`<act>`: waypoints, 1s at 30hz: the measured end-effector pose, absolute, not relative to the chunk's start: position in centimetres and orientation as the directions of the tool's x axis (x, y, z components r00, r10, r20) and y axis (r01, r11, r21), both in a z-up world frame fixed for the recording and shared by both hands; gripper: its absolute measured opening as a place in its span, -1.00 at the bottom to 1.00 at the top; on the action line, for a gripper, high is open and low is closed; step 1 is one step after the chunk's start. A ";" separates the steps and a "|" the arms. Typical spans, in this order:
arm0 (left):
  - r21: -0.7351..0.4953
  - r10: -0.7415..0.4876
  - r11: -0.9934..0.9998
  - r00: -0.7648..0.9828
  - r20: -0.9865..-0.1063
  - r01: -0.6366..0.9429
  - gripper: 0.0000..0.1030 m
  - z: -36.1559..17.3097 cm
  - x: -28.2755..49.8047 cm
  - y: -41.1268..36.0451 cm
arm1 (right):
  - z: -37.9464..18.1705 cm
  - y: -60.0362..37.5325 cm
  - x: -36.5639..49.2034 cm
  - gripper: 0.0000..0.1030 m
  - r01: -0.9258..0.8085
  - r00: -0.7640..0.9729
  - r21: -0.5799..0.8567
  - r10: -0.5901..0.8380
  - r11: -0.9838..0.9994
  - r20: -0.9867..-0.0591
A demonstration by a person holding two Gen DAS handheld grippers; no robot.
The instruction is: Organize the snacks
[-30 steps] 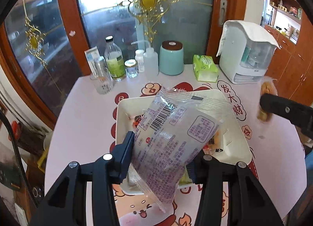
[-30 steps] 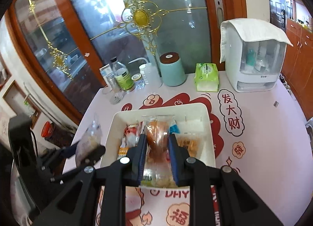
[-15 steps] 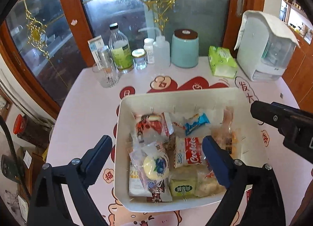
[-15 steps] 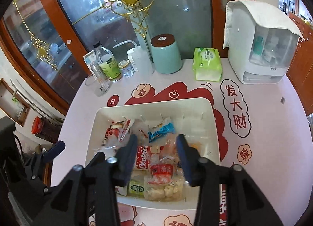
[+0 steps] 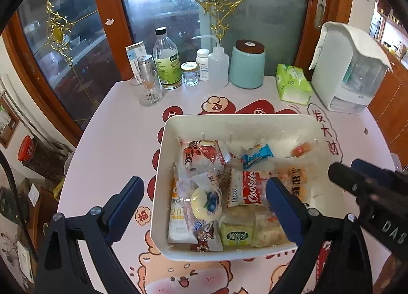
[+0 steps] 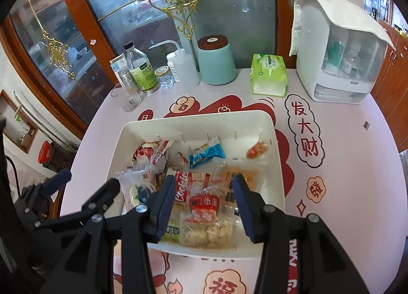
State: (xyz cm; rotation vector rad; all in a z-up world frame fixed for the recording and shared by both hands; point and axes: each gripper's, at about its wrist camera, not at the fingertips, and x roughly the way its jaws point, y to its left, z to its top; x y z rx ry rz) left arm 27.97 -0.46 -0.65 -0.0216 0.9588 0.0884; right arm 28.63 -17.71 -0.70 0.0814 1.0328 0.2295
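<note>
A white tray on the round table holds several wrapped snacks. Among them are a red Cookies pack, a blue wrapper and a clear blueberry cake pack. My left gripper hangs over the tray's near left part. Its jaws are opening wide, one on each side of the left wall, and hold nothing. My right gripper is open over the near middle. A red-labelled bag of pale puffs lies loose below its pads.
Along the table's back stand a glass, bottles, a teal canister, a green tissue pack and a white cloth-covered dispenser. A glass door is behind them. The table edge curves away at the left.
The left gripper let go of a clear purple-printed pack and spread wide. The right gripper released its orange snack pack into the tray, opened, and came down closer to it.
</note>
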 end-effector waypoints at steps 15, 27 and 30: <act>-0.008 0.030 0.998 0.571 -0.820 -0.064 0.90 0.4 19.8 -3.0 | 0.3 -20.7 18.9 -0.09 -0.170 0.522 0.163 0.229 0.972 -0.821; -0.004 0.014 0.999 0.547 -0.837 -0.032 0.90 0.7 10.4 -5.2 | -0.5 -23.2 9.3 -0.09 -0.163 0.486 0.191 0.247 0.968 -0.838; -0.007 0.013 0.999 0.555 -0.832 -0.034 0.90 1.0 9.0 -5.7 | -0.2 -23.8 7.9 -0.05 -0.139 0.492 0.193 0.237 0.971 -0.837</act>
